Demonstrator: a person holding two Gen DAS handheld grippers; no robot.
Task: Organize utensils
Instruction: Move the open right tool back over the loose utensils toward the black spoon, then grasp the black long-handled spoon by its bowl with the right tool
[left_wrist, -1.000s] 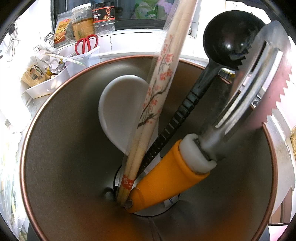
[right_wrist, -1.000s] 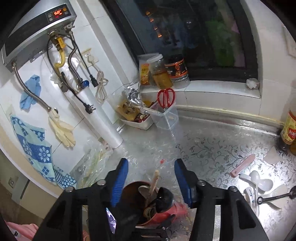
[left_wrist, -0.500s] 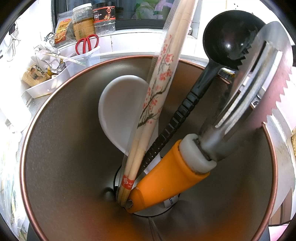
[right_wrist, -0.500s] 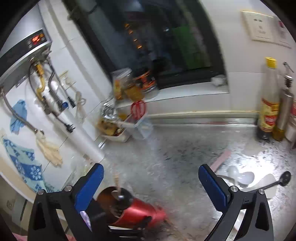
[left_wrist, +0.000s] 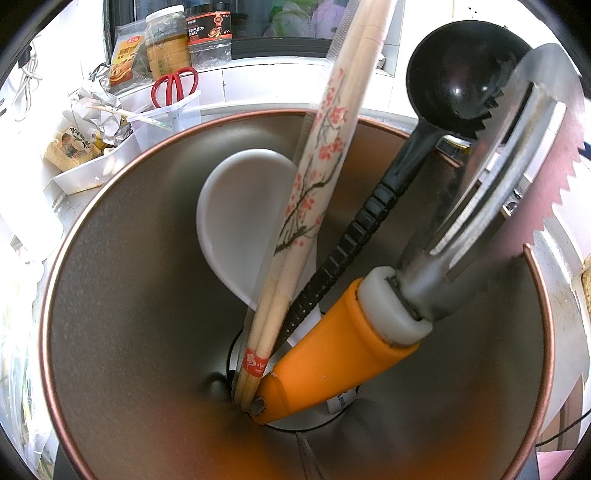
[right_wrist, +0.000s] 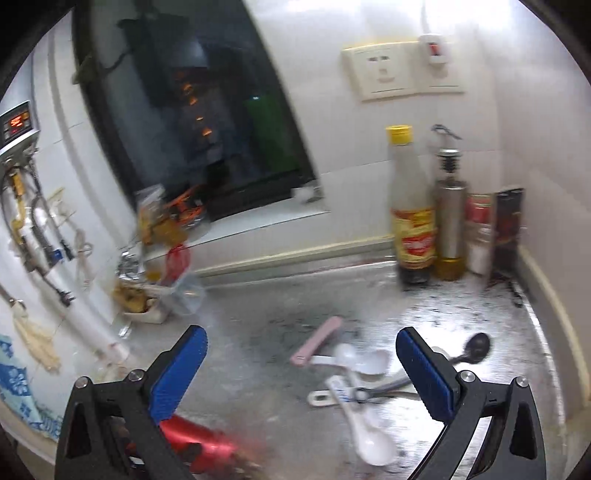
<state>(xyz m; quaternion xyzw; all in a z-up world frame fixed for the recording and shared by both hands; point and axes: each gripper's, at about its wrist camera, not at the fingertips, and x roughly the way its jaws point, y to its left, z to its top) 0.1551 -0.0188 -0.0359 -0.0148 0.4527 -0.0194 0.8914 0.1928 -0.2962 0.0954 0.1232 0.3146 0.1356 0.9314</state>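
Observation:
The left wrist view looks straight into a metal utensil cup (left_wrist: 122, 295) with a copper rim. Inside it stand blossom-printed chopsticks (left_wrist: 317, 206), a white spoon (left_wrist: 240, 218), a black ladle (left_wrist: 458, 74) and a serrated metal tool with an orange handle (left_wrist: 332, 365). The left fingers are hidden, but the cup stays fixed in front of that camera. The cup's red outside (right_wrist: 199, 446) shows at the lower left of the right wrist view. My right gripper (right_wrist: 301, 332) stands wide open and holds nothing. It hangs over a pink-handled utensil (right_wrist: 317, 339), white spoons (right_wrist: 373, 439) and a black spoon (right_wrist: 476, 345) lying on the counter.
Sauce bottles (right_wrist: 413, 221) and a steel oil bottle (right_wrist: 448, 221) stand in the back right corner. A clear tub with red scissors (left_wrist: 173, 88) and a white tray of packets (left_wrist: 85, 170) sit by the window sill. A water heater and hoses line the left wall.
The right gripper swung right across the counter and its jaws spread wider. The red cup slid to the lower left of its view. The left view is unchanged.

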